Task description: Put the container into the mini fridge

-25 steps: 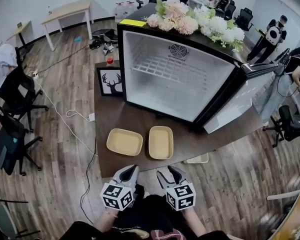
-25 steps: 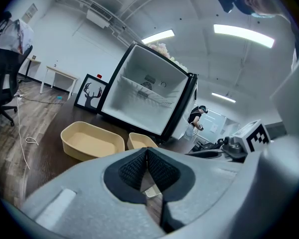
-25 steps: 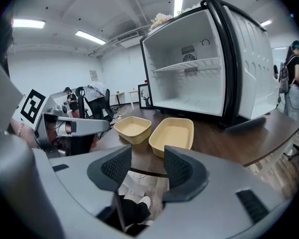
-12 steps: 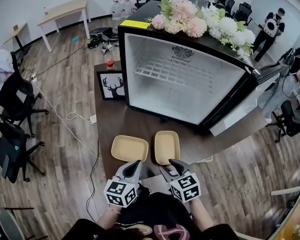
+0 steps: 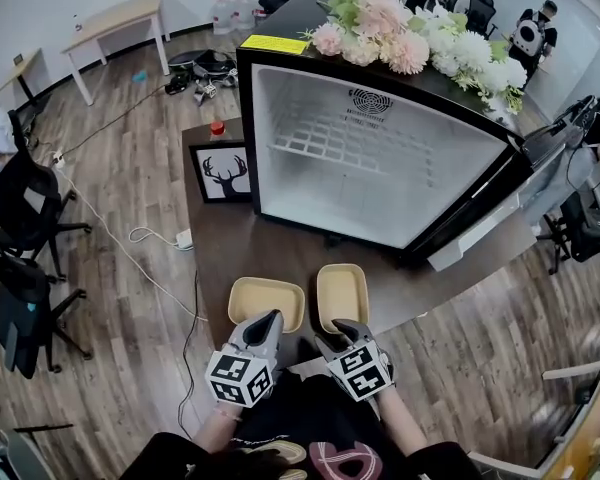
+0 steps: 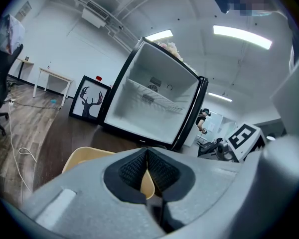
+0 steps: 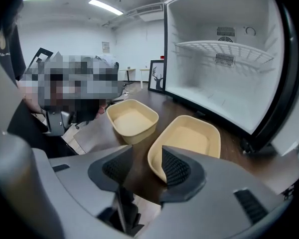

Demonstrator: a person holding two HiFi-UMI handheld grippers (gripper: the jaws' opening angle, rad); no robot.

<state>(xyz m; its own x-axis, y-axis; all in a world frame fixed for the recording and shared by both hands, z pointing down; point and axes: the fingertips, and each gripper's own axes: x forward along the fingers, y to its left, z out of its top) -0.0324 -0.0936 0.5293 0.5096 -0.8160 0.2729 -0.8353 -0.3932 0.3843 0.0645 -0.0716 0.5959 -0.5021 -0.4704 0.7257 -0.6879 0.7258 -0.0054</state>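
Jaws of the right gripper [image 7: 145,158] stand well apart with nothing between them. It tips downward, and the right container [image 5: 342,293] lies just ahead, its near rim beside one jaw but not yet straddled. I reckon the gap is kept wide so one jaw can drop inside the wall and the other outside. The left gripper [image 6: 147,156] has its pads closed together on nothing, with the left container [image 5: 266,302] just beyond its tips. Further ahead of both, the fridge [image 5: 380,183] stands open and bare, its door [image 5: 480,236] swung off to the right gripper's side. The table [image 5: 230,248] between containers and fridge is open, so a low, straight carry looks free. Only the shelf [image 5: 365,146] edge above needs clearing.
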